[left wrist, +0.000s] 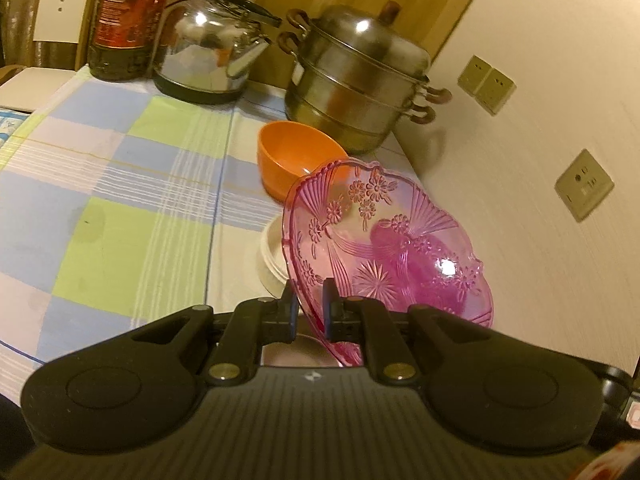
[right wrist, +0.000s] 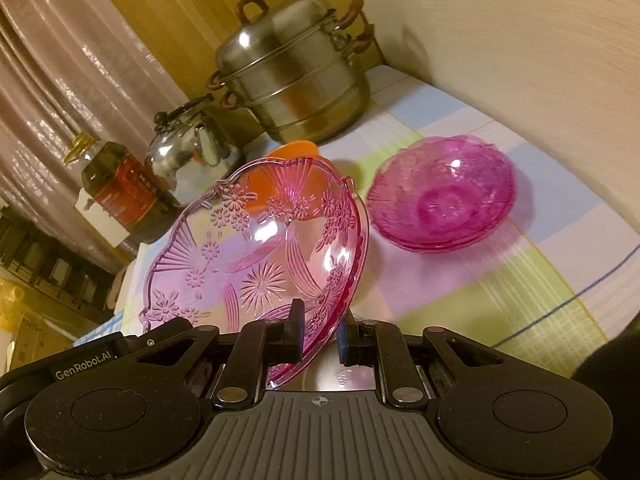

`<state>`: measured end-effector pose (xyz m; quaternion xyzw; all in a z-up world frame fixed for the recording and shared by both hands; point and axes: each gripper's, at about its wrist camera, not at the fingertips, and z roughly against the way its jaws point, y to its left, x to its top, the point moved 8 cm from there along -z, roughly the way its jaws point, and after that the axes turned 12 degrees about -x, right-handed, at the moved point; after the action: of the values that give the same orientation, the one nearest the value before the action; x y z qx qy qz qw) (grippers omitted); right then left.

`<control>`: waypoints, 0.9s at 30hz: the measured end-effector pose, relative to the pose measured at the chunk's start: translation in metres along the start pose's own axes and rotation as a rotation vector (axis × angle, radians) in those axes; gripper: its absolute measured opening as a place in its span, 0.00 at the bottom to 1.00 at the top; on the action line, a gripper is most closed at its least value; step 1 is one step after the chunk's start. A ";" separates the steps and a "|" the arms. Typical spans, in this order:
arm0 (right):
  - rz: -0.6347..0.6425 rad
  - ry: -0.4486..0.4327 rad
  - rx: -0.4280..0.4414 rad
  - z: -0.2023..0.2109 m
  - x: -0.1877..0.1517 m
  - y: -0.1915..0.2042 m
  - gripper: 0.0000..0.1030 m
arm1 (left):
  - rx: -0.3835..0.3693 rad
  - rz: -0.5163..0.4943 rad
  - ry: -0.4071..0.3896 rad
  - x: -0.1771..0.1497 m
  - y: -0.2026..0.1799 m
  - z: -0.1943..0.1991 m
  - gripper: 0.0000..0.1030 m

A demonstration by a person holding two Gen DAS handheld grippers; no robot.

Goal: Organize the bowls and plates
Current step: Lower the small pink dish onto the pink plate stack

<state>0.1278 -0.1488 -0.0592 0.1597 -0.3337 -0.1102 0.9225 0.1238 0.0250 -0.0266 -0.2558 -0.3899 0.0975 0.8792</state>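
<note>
In the left wrist view my left gripper is shut on the near rim of a clear pink patterned plate, which hangs tilted above the table. An orange bowl stands just behind it, and a white bowl shows under the plate's left edge. The right wrist view has my right gripper shut on the rim of a similar pink plate, also tilted. To its right a stack of pink glass bowls rests on the checked tablecloth. The orange bowl peeks out behind the plate.
A steel steamer pot, a shiny kettle and an oil bottle line the back of the table. The wall with sockets runs along the right side.
</note>
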 end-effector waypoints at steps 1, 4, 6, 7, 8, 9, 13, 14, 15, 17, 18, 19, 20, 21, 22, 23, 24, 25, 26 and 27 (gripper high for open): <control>-0.002 -0.001 -0.003 0.001 0.001 -0.003 0.15 | -0.004 -0.001 0.005 -0.001 -0.002 -0.002 0.10; -0.011 -0.005 -0.012 0.003 0.001 -0.011 0.15 | -0.011 -0.011 0.020 -0.004 -0.009 -0.007 0.10; -0.021 -0.007 -0.017 0.004 0.001 -0.017 0.15 | -0.015 -0.021 0.026 -0.006 -0.014 -0.010 0.10; -0.025 -0.008 -0.019 0.004 0.001 -0.020 0.15 | -0.018 -0.026 0.031 -0.006 -0.016 -0.012 0.10; -0.029 -0.008 -0.021 0.005 0.001 -0.023 0.15 | -0.020 -0.029 0.035 -0.007 -0.018 -0.013 0.10; -0.033 -0.007 -0.023 0.005 0.001 -0.026 0.15 | -0.022 -0.032 0.040 -0.009 -0.020 -0.015 0.10; -0.051 -0.005 -0.032 0.006 0.002 -0.038 0.15 | -0.031 -0.043 0.057 -0.012 -0.027 -0.023 0.11; -0.055 -0.005 -0.035 0.006 0.003 -0.041 0.15 | -0.034 -0.045 0.060 -0.014 -0.029 -0.024 0.11; -0.059 -0.006 -0.037 0.006 0.003 -0.043 0.15 | -0.036 -0.048 0.065 -0.015 -0.030 -0.027 0.11; -0.067 -0.005 -0.042 0.006 0.004 -0.049 0.15 | -0.041 -0.053 0.073 -0.017 -0.033 -0.031 0.11; -0.070 -0.004 -0.045 0.006 0.004 -0.051 0.15 | -0.042 -0.056 0.076 -0.017 -0.035 -0.033 0.11; -0.075 -0.003 -0.048 0.006 0.005 -0.054 0.15 | -0.044 -0.059 0.081 -0.017 -0.036 -0.035 0.11; -0.079 -0.002 -0.050 0.005 0.005 -0.055 0.15 | -0.047 -0.061 0.084 -0.018 -0.038 -0.037 0.11; -0.082 -0.002 -0.053 0.005 0.006 -0.057 0.15 | -0.049 -0.064 0.086 -0.018 -0.040 -0.038 0.11; -0.084 -0.003 -0.055 0.005 0.006 -0.059 0.15 | -0.051 -0.067 0.089 -0.018 -0.042 -0.040 0.11; -0.086 -0.005 -0.058 0.006 0.007 -0.061 0.15 | -0.053 -0.070 0.091 -0.019 -0.043 -0.042 0.11; -0.088 -0.006 -0.060 0.006 0.008 -0.063 0.15 | -0.054 -0.074 0.095 -0.019 -0.044 -0.044 0.11; -0.091 -0.007 -0.062 0.006 0.010 -0.064 0.15 | -0.056 -0.077 0.098 -0.020 -0.046 -0.045 0.11; -0.093 -0.008 -0.064 0.005 0.011 -0.066 0.15 | -0.057 -0.079 0.101 -0.020 -0.047 -0.047 0.11; -0.095 -0.008 -0.066 0.005 0.012 -0.068 0.15 | -0.059 -0.082 0.104 -0.020 -0.049 -0.049 0.11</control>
<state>0.1269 -0.2160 -0.0739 0.1446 -0.3257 -0.1656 0.9196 0.1449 -0.0423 -0.0415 -0.2702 -0.3565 0.0364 0.8936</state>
